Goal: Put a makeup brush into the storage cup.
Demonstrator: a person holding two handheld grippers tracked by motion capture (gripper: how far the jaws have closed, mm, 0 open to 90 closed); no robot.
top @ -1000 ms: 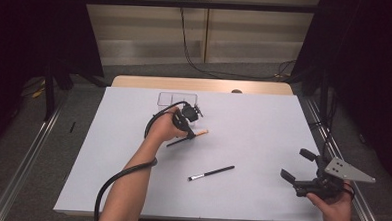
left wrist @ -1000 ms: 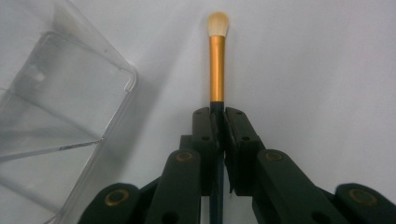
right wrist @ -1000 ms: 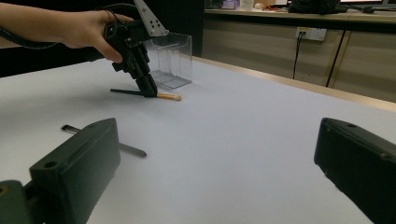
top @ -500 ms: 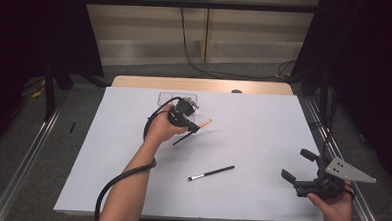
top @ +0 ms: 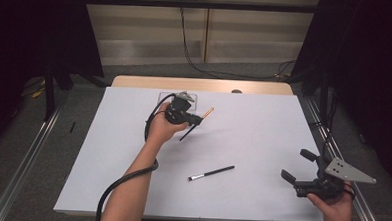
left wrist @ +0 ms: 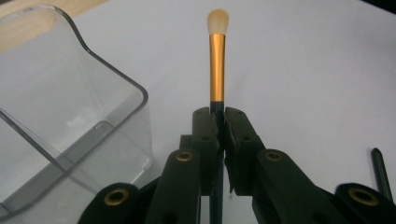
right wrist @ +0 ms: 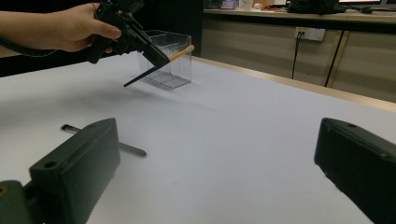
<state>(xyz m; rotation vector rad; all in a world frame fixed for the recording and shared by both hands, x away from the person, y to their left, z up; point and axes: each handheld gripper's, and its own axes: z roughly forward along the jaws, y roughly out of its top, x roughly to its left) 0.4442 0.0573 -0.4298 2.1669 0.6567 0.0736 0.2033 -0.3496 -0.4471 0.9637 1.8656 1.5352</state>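
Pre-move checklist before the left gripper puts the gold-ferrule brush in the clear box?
1. Left gripper shut on the gold-ferrule makeup brush: ok.
2. Brush lifted off the white table: ok.
3. Clear plastic box upright, opening free: ok.
4. Brush tip above the opening: not ok, it sits beside the box.
5. Right gripper open and far from the path: ok.
6. Black-handled brush lying flat, out of the way: ok.

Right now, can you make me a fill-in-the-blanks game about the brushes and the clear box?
1. The left gripper has its fingers shut on the gold-banded ____.
2. The clear box has ____ inside it.
3. The right gripper has its fingers ____.
4. The black brush lies flat on the ____.

Missing words: brush; nothing; open; table
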